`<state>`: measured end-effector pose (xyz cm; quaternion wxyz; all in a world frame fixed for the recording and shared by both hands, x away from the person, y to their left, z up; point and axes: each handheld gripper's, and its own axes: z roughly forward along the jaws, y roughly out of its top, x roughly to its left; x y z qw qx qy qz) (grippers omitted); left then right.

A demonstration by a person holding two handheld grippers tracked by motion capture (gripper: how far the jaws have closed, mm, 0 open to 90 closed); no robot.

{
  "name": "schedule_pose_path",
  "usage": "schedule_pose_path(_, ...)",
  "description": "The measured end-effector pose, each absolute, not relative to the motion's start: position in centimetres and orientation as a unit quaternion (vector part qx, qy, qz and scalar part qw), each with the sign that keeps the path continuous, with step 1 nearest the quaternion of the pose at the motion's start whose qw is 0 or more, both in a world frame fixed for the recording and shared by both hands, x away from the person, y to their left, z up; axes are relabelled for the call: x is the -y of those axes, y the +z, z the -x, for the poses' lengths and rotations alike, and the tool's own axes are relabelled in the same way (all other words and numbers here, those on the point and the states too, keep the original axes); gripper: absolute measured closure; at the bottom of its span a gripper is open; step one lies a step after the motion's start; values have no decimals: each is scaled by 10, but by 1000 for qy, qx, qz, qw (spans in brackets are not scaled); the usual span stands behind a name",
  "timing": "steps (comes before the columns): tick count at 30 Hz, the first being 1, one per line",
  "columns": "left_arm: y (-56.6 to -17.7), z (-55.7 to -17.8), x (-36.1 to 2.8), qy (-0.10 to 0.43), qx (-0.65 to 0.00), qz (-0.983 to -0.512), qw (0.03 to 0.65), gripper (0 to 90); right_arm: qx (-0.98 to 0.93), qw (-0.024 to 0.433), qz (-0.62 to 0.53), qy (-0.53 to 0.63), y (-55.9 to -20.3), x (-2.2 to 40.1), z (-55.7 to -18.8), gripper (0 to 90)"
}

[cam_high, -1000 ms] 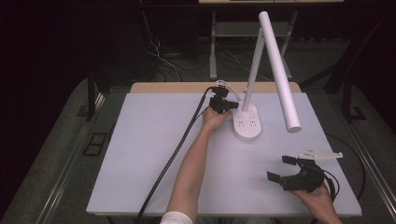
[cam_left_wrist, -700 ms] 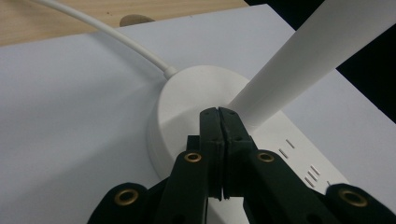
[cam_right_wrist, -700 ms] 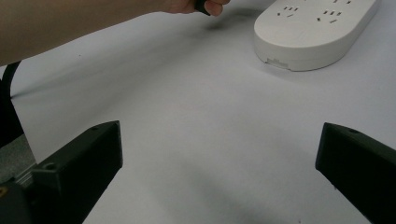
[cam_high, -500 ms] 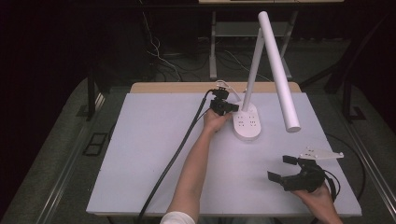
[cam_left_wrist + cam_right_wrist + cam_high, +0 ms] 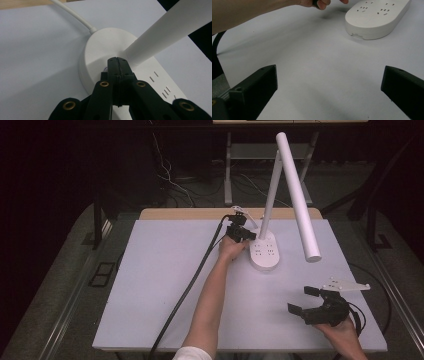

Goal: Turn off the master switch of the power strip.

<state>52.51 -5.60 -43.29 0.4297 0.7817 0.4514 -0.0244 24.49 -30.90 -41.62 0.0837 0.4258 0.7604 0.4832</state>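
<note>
A white desk lamp stands at the back of the table on an oval base [image 5: 265,252] with socket slots, its stem rising and its long tube head [image 5: 298,195] slanting down to the right. My left gripper [image 5: 248,236] is shut, its joined tips [image 5: 117,60] pressing on the top of the lamp base [image 5: 100,50] right beside the foot of the stem [image 5: 160,35]. My right gripper [image 5: 306,299] rests open near the table's front right corner, nothing between its black jaws; its own view looks across bare table to the lamp base [image 5: 375,16].
The white tabletop [image 5: 165,285] has a wooden strip along its back edge. A thick black cable [image 5: 192,285] trails from the left gripper to the front edge. The lamp's white cord [image 5: 72,13] leaves the base rearward. Dark floor and metal frames surround the table.
</note>
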Motion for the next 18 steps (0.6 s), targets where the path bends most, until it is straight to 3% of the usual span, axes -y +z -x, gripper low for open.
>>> schedule_pose_path(18, -430, -525, 59, -15, -455, -779, 431, 900, -756, 84, -430, 486, -416, 312, -244, 0)
